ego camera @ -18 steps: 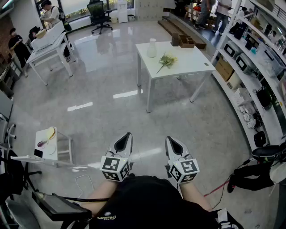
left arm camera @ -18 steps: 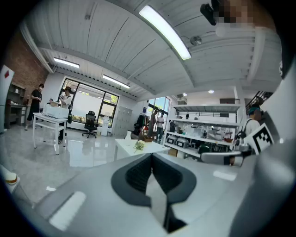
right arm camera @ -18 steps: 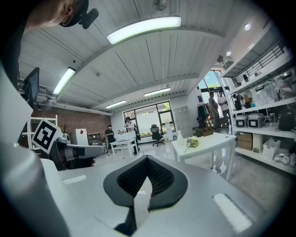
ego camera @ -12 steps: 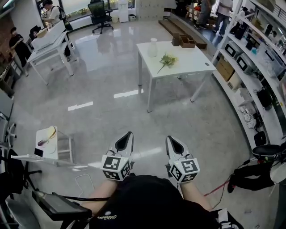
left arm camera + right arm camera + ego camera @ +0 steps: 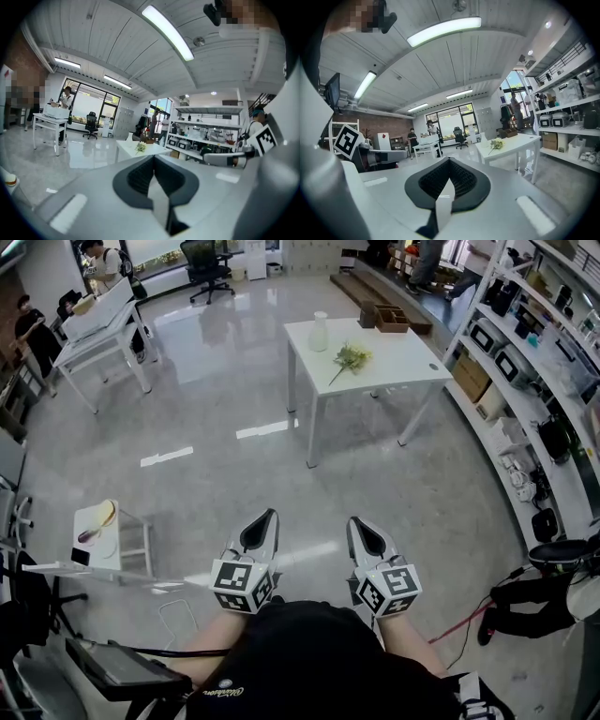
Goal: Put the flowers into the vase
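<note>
Scarcely anything has changed: the left gripper (image 5: 265, 519) and right gripper (image 5: 360, 523) are kept with fingers clenched on nothing, well short of the worktop (image 5: 408, 367). The flowers (image 5: 350, 358) lie there near the vase (image 5: 320, 332), seemingly untouched, so the approach remains to be made.

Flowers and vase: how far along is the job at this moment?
Nothing looks done: the flowers lie on the white table, beside the upright vase, not in it. Nothing is in hand: the left tool and right tool are both shut and empty, across the floor from that table. Left: approach, grasp the flowers, put them into the vase.
</note>
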A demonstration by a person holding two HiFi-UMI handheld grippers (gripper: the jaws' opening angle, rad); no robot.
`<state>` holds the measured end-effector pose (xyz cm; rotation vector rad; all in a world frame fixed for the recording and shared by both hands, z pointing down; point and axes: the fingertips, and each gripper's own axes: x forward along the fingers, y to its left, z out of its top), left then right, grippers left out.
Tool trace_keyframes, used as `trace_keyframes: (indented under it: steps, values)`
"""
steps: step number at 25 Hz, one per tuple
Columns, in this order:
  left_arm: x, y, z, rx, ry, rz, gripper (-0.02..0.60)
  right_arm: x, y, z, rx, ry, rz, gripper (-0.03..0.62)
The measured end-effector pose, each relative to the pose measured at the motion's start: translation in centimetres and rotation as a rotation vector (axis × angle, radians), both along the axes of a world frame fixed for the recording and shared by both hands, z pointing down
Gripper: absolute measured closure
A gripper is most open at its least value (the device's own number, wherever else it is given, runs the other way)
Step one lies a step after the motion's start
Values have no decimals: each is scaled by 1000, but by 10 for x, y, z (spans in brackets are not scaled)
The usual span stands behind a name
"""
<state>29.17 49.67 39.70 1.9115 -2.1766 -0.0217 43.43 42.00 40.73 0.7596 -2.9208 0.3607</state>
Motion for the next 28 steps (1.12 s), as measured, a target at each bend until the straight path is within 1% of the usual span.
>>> trace_keyframes:
  steps: [8, 14, 19, 24, 28]
  values:
    - [-20, 3, 3, 6, 14, -2, 575, -15, 2, 4, -1, 15, 12, 595]
    - [-49, 12, 8, 12, 29, 5, 575, -41, 10, 7, 8, 26, 29, 595]
    - [-72, 20, 17, -1, 46, 15, 575, -61, 13, 6, 21, 35, 56, 594]
    - [-89, 12, 24, -13, 57, 20, 575, -75, 3, 11, 13, 46, 71, 595]
    - [-105, -3, 28, -18, 58, 16, 575, -91, -14, 17, 7, 45, 64, 594]
